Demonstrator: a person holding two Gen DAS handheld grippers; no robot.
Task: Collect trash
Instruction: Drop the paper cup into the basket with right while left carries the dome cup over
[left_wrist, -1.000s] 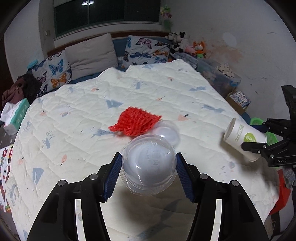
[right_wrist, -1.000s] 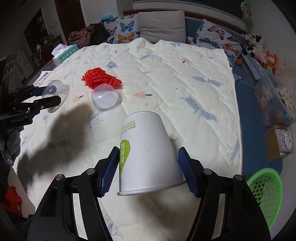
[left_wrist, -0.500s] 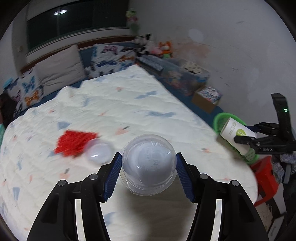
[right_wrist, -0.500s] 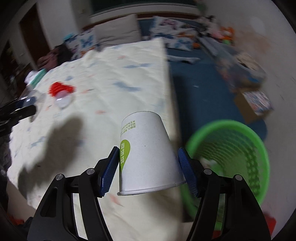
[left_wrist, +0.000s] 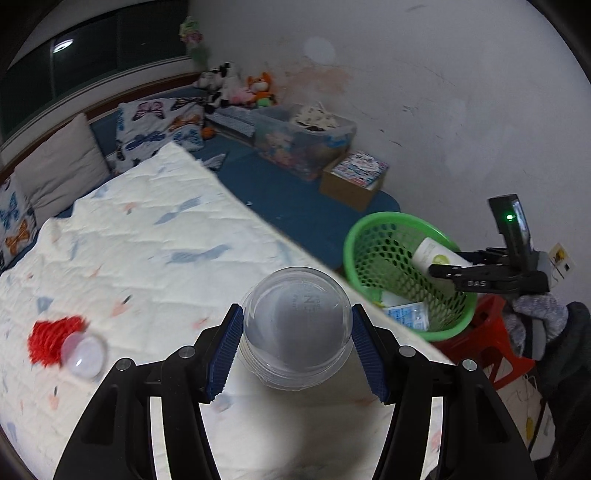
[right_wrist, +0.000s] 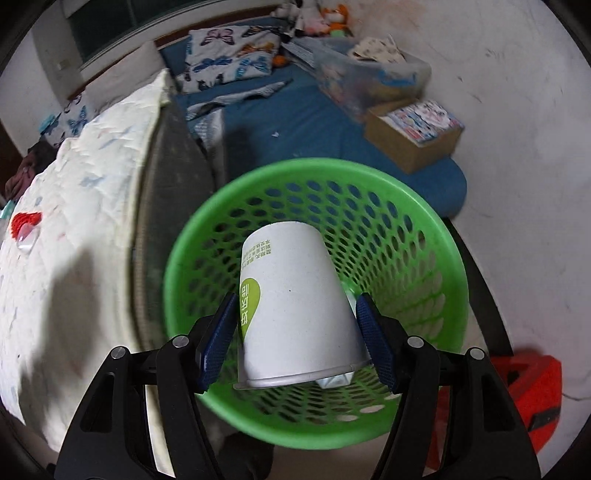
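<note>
My left gripper (left_wrist: 297, 345) is shut on a clear plastic dome lid (left_wrist: 295, 328) and holds it above the bed's near corner. My right gripper (right_wrist: 297, 343) is shut on a white paper cup (right_wrist: 293, 306) with a green mark, held over the mouth of the green mesh basket (right_wrist: 424, 236). From the left wrist view the cup (left_wrist: 434, 254) hangs over the basket (left_wrist: 365, 236), which holds some wrappers. A red foam net (left_wrist: 46, 338) and a second clear dome lid (left_wrist: 83, 358) lie on the quilt (left_wrist: 147, 240).
The basket stands by the bed's corner beside a red stool (right_wrist: 535, 387). A cardboard box of books (left_wrist: 354, 181), a clear storage bin (left_wrist: 306, 136) and plush toys (left_wrist: 240, 88) line the white wall. Pillows (left_wrist: 62, 162) lie at the bed's head.
Both grippers have swung right, away from the bed's middle. The right gripper has carried the cup from beside the basket to directly over its mouth. The left still holds the dome lid.
</note>
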